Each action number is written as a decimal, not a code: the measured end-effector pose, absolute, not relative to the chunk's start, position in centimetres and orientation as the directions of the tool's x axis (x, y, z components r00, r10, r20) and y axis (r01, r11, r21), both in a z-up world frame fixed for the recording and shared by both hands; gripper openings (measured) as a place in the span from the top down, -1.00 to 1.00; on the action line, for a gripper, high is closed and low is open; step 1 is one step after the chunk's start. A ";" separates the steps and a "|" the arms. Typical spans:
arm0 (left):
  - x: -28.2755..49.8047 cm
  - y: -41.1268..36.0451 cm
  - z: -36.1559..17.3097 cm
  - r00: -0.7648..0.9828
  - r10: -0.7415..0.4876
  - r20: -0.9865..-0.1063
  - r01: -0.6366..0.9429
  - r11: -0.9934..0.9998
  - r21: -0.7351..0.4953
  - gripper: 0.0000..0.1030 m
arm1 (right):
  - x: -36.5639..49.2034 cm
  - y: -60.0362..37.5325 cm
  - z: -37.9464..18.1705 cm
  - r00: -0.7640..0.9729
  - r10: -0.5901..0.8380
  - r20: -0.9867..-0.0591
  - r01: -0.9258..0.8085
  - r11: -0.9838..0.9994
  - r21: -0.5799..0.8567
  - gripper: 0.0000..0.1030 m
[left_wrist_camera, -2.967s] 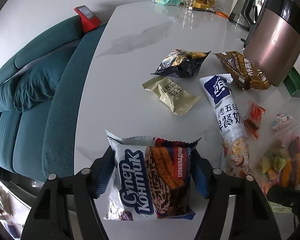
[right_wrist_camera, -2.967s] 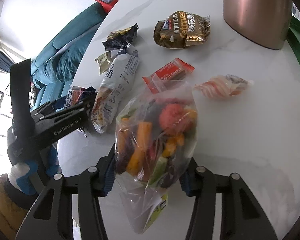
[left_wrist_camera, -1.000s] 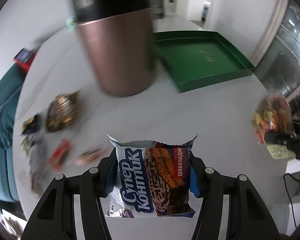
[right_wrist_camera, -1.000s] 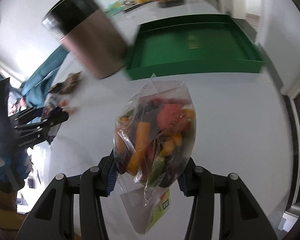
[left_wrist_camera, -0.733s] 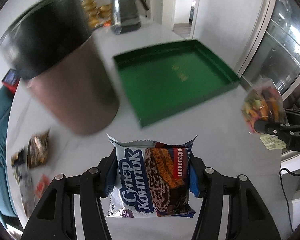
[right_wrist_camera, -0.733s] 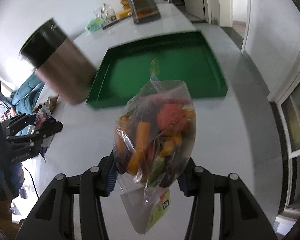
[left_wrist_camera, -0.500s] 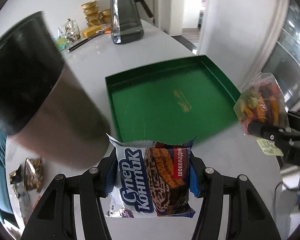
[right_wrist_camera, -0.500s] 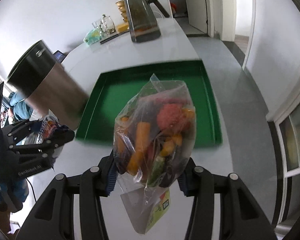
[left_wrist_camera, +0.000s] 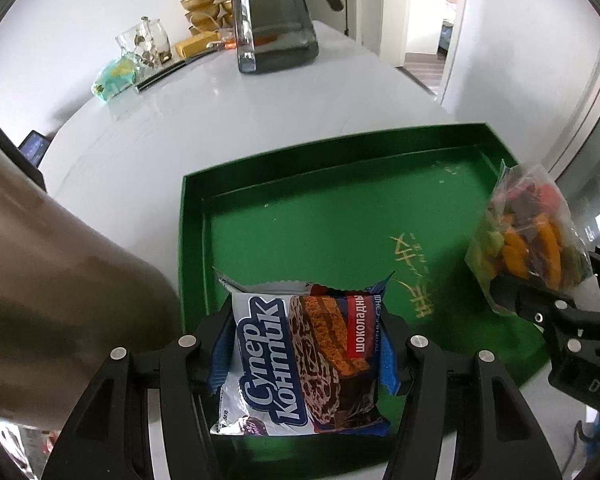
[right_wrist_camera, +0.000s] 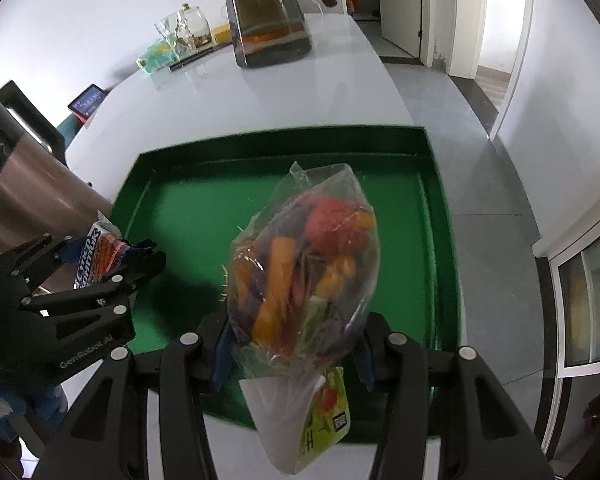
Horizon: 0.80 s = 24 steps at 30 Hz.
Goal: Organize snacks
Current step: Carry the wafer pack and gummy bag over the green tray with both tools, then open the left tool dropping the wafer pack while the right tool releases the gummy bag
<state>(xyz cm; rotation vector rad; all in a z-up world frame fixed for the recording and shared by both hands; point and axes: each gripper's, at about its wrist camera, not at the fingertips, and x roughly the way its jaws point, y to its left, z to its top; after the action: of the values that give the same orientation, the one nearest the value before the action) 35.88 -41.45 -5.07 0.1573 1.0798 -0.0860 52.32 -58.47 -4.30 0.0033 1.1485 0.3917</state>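
On the far left, just beside the left tongs (left_wrist_camera: 304,344), stands a big brown metal pot (left_wrist_camera: 60,300), so the tongs keep to its side and do not bump it. The left tongs pinch a chocolate wafer pack (left_wrist_camera: 304,364) by its two edges, so it hangs flat over the near part of the green tray (left_wrist_camera: 192,248) on the white desk (left_wrist_camera: 180,128). To their right, the right tongs (right_wrist_camera: 296,344) squeeze the bottom of a clear bag of colorful snacks (right_wrist_camera: 304,264), keeping it upright above the tray. I think both snacks are held low over the tray because the tray is where they belong. Past both tongs stands a dark glass jug (right_wrist_camera: 268,16).
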 end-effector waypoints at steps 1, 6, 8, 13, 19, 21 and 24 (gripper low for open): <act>35.9 -41.4 -5.4 0.468 0.013 -0.884 0.142 0.986 0.090 -0.02 | 52.6 -58.5 -4.8 0.343 0.300 -0.890 -0.300 0.933 0.199 0.33; 36.1 -41.1 -6.0 0.464 0.026 -0.885 0.127 0.987 0.095 -0.03 | 52.8 -58.6 -5.2 0.354 0.316 -0.880 -0.299 0.930 0.213 0.25; 35.9 -41.3 -5.9 0.473 0.028 -0.880 0.130 0.986 0.101 -0.03 | 52.8 -58.4 -5.1 0.351 0.325 -0.878 -0.303 0.927 0.223 0.22; 35.4 -41.6 -5.3 0.495 0.029 -0.869 0.135 0.985 0.110 -0.07 | 52.7 -58.1 -4.8 0.359 0.322 -0.876 -0.306 0.927 0.215 -0.26; 34.4 -41.8 -3.9 0.534 0.038 -0.845 0.138 0.982 0.132 -0.21 | 51.9 -58.6 -2.7 0.408 0.335 -0.849 -0.302 0.928 0.220 -0.99; 34.0 -41.8 -3.2 0.548 0.042 -0.835 0.133 0.982 0.136 -0.21 | 51.5 -58.8 -1.7 0.428 0.342 -0.836 -0.299 0.927 0.226 -0.99; 33.3 -41.8 -1.8 0.585 0.053 -0.809 0.121 0.981 0.152 -0.23 | 50.6 -59.4 0.2 0.465 0.368 -0.805 -0.306 0.920 0.244 -1.00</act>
<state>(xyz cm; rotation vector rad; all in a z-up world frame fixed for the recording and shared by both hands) 33.30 -41.85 -1.77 0.1990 0.9463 -0.0397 50.56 -59.37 0.18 0.0678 1.0057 0.4141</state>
